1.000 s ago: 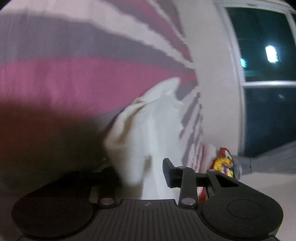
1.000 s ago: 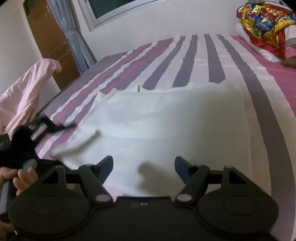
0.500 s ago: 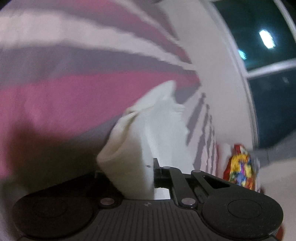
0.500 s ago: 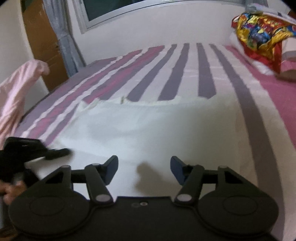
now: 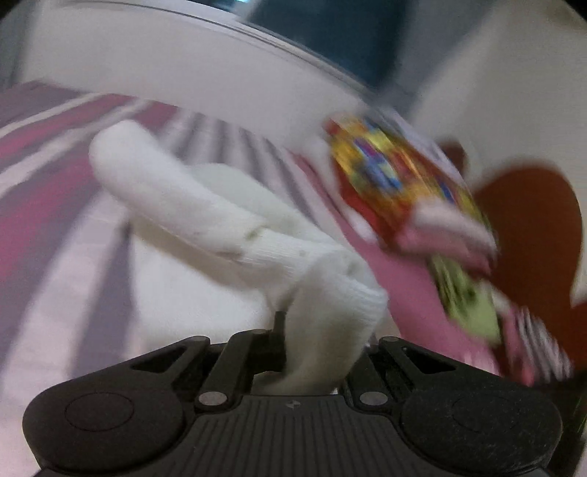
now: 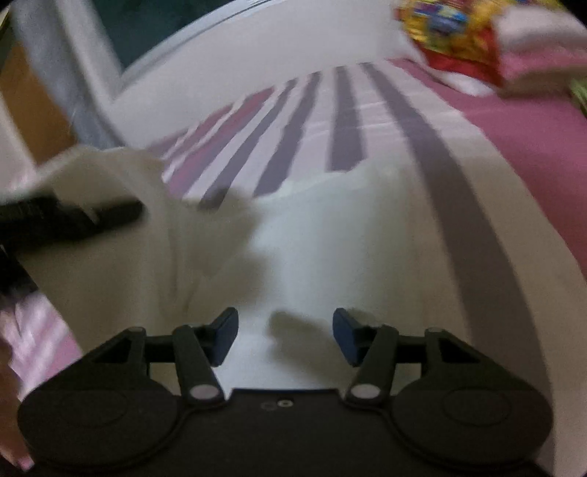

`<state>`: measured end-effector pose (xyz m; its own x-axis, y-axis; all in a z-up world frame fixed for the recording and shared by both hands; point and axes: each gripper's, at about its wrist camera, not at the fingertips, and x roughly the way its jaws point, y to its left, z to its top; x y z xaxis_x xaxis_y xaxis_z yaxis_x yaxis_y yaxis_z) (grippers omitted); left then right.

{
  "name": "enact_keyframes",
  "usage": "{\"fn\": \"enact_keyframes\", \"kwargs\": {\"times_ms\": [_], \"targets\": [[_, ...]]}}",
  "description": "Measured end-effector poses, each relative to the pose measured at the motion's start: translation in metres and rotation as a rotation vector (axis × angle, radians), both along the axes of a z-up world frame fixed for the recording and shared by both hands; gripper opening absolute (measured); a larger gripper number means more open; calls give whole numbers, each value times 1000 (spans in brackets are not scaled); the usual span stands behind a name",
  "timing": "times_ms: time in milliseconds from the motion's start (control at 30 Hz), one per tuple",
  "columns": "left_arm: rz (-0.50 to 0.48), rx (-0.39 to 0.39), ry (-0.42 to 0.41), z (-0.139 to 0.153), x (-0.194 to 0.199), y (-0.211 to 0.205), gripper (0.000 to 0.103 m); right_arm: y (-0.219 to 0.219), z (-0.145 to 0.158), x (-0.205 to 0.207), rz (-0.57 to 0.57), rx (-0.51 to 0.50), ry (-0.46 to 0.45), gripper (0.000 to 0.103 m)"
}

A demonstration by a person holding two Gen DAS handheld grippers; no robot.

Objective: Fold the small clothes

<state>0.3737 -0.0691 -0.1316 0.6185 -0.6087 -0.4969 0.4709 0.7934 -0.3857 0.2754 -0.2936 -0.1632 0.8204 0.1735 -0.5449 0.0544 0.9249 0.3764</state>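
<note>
While my left gripper (image 5: 323,341) is clamping the white garment's (image 6: 330,257) left corner, my right gripper (image 6: 285,335), empty, is closing; folding is only starting.

Pretty dim indoor light, both fisheye views smeared with motion blur and bent hard at the edges, dark window (image 6: 121,29) upper left, soft shadows under the fingers.
</note>
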Motion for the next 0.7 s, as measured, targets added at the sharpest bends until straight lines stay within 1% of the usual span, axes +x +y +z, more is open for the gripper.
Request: {"fn": "enact_keyframes", "kwargs": {"times_ms": [33,100,200,233,267,300,333,367,400,433,467,500,533,600,667,700], "targets": [[-28,24,17,-3,-4,-10,7,-13,0,-5,-15,44,-6,57],[-71,72,81,-17,-4,-26,7,-33,-2,-12,-27,110,-2,59],[-87,131,113,-28,-11,-36,7,-54,-4,-24,-34,173,-12,58],[-80,135,121,-30,-17,-34,7,-58,-4,-27,-36,185,-15,58],[-76,143,123,-32,-22,-34,9,-61,-4,-30,-26,207,-18,59],[-72,159,116,-31,-27,-33,13,-63,-5,-32,-18,224,-19,59],[-79,162,114,-29,-31,-33,30,-65,-5,-33,-15,239,-23,59],[-96,156,120,-29,-37,-34,57,-67,-4,-33,-9,253,-28,62],[-109,155,118,-29,-44,-36,70,-68,-3,-33,-4,273,-33,62],[-115,165,98,-28,-54,-39,84,-69,-2,-33,-4,293,-37,63],[-131,175,68,-27,-65,-42,85,-70,0,-32,-3,310,-40,64],[-159,183,56,-28,-74,-46,85,-70,1,-31,-1,322,-45,64],[-179,186,61,-28,-80,-46,85,-71,3,-30,-1,327,-49,65],[-183,177,94,-28,-88,-42,85,-70,6,-27,15,329,-40,65],[-143,150,148,-29,-91,-24,85,-67,5,-23,28,321,-19,65],[-111,118,176,-27,-91,-11,85,-65,4,-22,31,316,-10,65]]}}
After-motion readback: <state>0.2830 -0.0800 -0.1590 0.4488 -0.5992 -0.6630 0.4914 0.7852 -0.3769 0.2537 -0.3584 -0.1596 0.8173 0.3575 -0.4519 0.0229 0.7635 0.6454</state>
